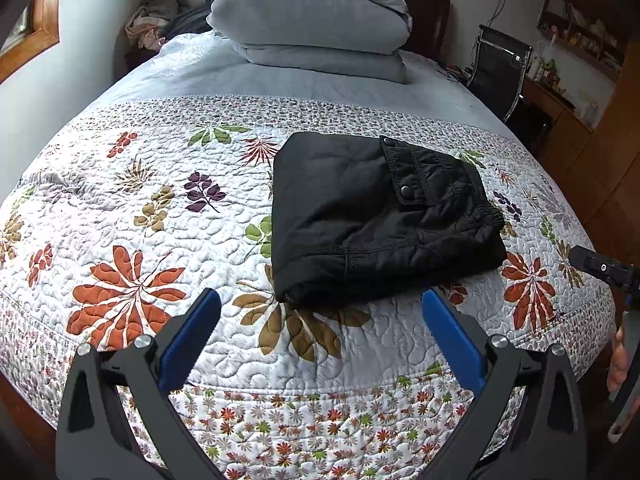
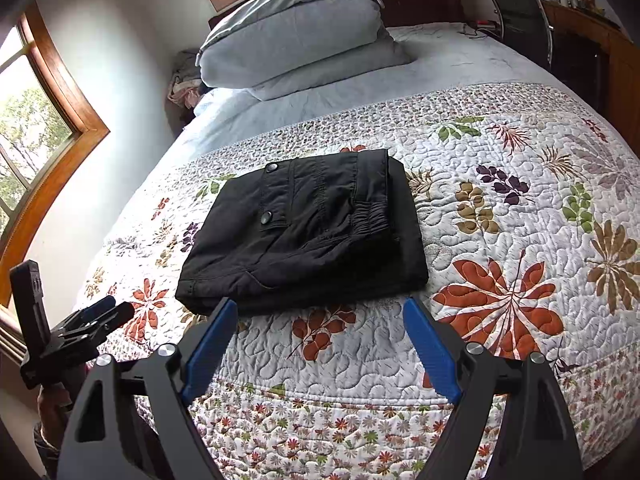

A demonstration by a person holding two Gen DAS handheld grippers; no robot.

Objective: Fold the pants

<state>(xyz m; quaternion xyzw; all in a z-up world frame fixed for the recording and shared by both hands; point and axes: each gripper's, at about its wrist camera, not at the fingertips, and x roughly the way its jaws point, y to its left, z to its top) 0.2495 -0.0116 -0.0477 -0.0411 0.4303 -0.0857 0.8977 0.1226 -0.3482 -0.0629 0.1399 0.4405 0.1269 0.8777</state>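
Black pants (image 1: 372, 216) lie folded into a compact rectangle on the floral quilt, waistband and snap buttons on top; they also show in the right wrist view (image 2: 308, 232). My left gripper (image 1: 320, 300) is open and empty, just in front of the pants' near edge, above the quilt. My right gripper (image 2: 320, 306) is open and empty, its fingertips close to the pants' near edge. The right gripper shows at the right edge of the left wrist view (image 1: 600, 268); the left gripper shows at the lower left of the right wrist view (image 2: 96, 316).
The quilt (image 1: 160, 200) covers the bed's near half. A stack of grey pillows (image 1: 312, 20) sits at the head. A black chair (image 1: 500, 64) and wooden desk stand to the right. Windows (image 2: 36, 120) line the left wall. Clothes (image 1: 152, 20) are piled in the corner.
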